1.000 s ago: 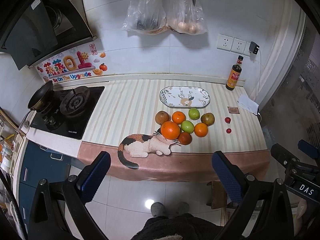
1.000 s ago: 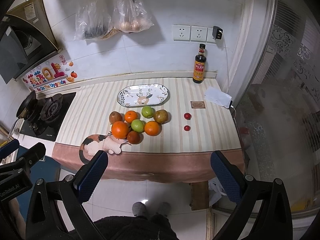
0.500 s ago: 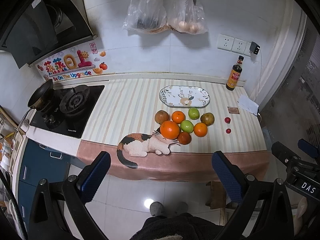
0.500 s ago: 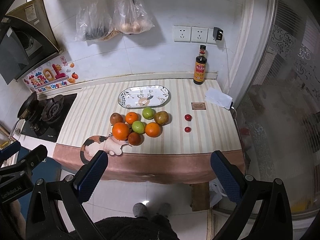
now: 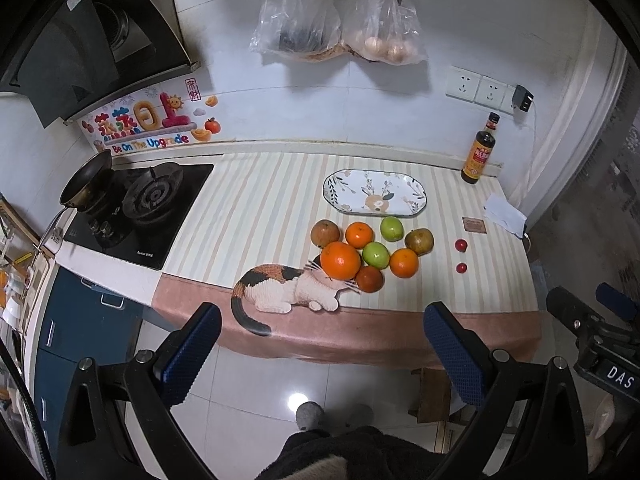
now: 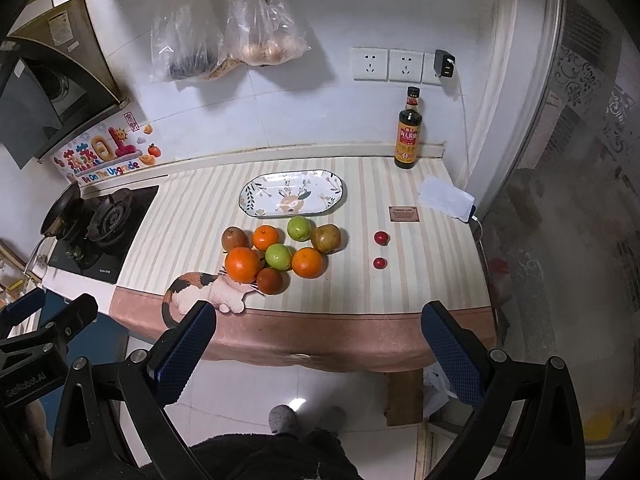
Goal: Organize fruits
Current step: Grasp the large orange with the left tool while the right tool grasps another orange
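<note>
Left gripper [image 5: 320, 344]: spread wide, holding nothing, held out in front of the worktop [image 5: 260, 216] and above the floor, well short of the fruit. Right gripper [image 6: 318, 344]: likewise spread wide and unloaded, level with the worktop's front edge, tilted down toward it.

Beyond both, near the middle of the striped cloth: a tight cluster of fruit. Large orange [image 5: 340, 260] at the front left, touching a dark red fruit [image 5: 369, 279] to its right. Two green apples [image 5: 375, 255], one in the cluster's middle and one further back beside a small orange [image 5: 359, 235]. Another orange [image 5: 404, 263] at the front right. Two brownish pears [image 5: 325, 233] at the back left and back right. Two small red fruits [image 6: 381, 237] apart to the right, one behind the other.

Oval patterned plate [image 5: 374, 197] just behind the cluster, nothing on it. Dark sauce bottle [image 6: 408, 136] upright at the back right corner. Gas stove [image 5: 136, 208] far left with a pan [image 5: 86, 178].
</note>
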The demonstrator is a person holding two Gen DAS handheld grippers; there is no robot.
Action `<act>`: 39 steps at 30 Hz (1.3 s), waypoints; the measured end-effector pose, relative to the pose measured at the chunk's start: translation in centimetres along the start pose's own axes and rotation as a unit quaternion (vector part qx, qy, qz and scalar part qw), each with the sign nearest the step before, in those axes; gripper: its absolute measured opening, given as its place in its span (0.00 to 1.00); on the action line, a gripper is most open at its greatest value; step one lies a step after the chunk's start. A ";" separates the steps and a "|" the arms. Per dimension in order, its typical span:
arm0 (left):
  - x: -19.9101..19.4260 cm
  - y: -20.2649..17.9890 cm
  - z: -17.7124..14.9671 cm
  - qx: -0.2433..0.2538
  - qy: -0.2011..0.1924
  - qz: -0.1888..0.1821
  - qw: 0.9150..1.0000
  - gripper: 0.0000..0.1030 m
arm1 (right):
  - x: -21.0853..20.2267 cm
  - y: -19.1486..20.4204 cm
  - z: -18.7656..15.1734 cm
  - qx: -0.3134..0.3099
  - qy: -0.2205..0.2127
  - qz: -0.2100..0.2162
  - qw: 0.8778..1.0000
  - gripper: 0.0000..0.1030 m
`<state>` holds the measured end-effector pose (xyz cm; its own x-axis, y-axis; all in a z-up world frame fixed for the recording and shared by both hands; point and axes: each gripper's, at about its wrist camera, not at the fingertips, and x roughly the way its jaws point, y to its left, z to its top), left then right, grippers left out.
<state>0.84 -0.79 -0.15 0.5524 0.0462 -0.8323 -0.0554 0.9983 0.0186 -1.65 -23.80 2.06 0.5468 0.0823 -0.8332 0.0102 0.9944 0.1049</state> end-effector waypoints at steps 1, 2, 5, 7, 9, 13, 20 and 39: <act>0.4 -0.1 0.1 -0.002 -0.003 0.002 1.000 1.00 | 0.4 -0.3 0.2 0.002 0.002 0.003 1.000 1.00; 0.9 -0.1 0.4 -0.006 -0.011 0.007 1.000 1.00 | 0.9 -0.5 0.3 0.004 0.003 0.006 1.000 1.00; 2.7 -0.1 1.2 -0.013 -0.029 0.034 0.999 1.00 | 3.2 -1.2 0.8 0.016 0.004 0.029 0.999 1.00; 4.5 0.0 1.7 -0.013 -0.033 0.062 0.997 1.00 | 5.5 -1.4 0.9 0.019 0.011 0.048 0.999 1.00; 6.7 0.3 2.2 -0.012 -0.026 0.077 0.997 1.00 | 8.2 -1.5 0.9 0.023 0.025 0.054 0.998 1.00; 12.9 1.5 3.0 0.001 0.026 0.088 0.996 1.00 | 14.2 -1.3 0.5 0.041 0.078 0.063 0.994 1.00; 24.5 3.3 4.3 -0.001 0.146 0.030 0.989 1.00 | 24.9 -0.4 -0.4 0.088 0.141 0.067 0.984 0.99; 42.0 -2.9 4.1 0.122 0.276 -0.115 0.947 0.83 | 40.2 -1.1 1.7 0.219 0.215 0.028 0.951 0.83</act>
<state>27.61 -1.58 -32.91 0.0050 -0.1320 -0.9912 0.2440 0.9615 -0.1268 21.71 -21.73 -30.68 0.1651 0.2470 -0.9548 0.3912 0.8723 0.2933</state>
